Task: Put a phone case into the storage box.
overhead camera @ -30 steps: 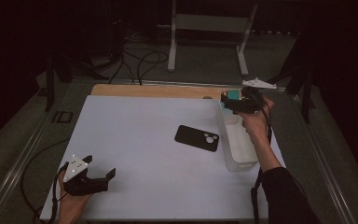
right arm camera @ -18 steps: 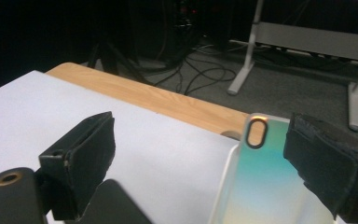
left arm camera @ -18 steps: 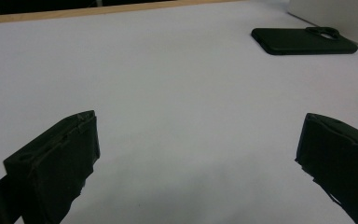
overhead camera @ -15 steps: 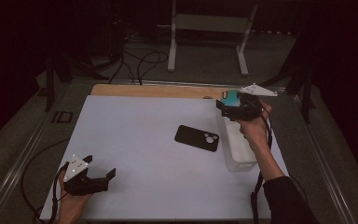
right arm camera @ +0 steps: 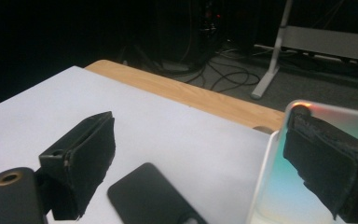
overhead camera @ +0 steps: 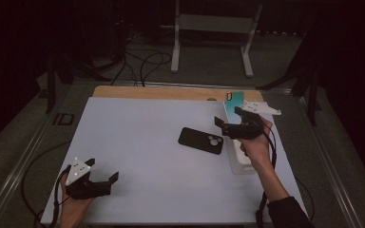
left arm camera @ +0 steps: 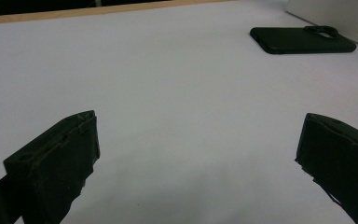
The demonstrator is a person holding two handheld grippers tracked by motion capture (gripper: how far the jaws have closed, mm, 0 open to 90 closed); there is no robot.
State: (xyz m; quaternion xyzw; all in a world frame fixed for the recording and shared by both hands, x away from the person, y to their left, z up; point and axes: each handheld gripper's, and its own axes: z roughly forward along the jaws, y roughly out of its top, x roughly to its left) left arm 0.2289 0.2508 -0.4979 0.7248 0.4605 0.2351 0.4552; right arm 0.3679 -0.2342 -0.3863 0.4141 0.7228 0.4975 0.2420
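Beside the flat black phone case [overhead camera: 202,140], the right gripper [overhead camera: 229,124] is hovering wide open, empty; the left gripper [overhead camera: 103,174] is also gaping, holding nothing.

the table [overhead camera: 138,142] wears a smooth, matt white sheet, with a strip of bare pale wood [overhead camera: 161,92] along its far edge. the black phone case [overhead camera: 201,140] looks like matt plastic or rubber. the teal phone [right arm camera: 279,196] has a glossy, faintly iridescent face. the right gripper [overhead camera: 233,124] has jaw pads that look rough and foamy, frayed at the edges; the left gripper [left arm camera: 196,158] looks the same.
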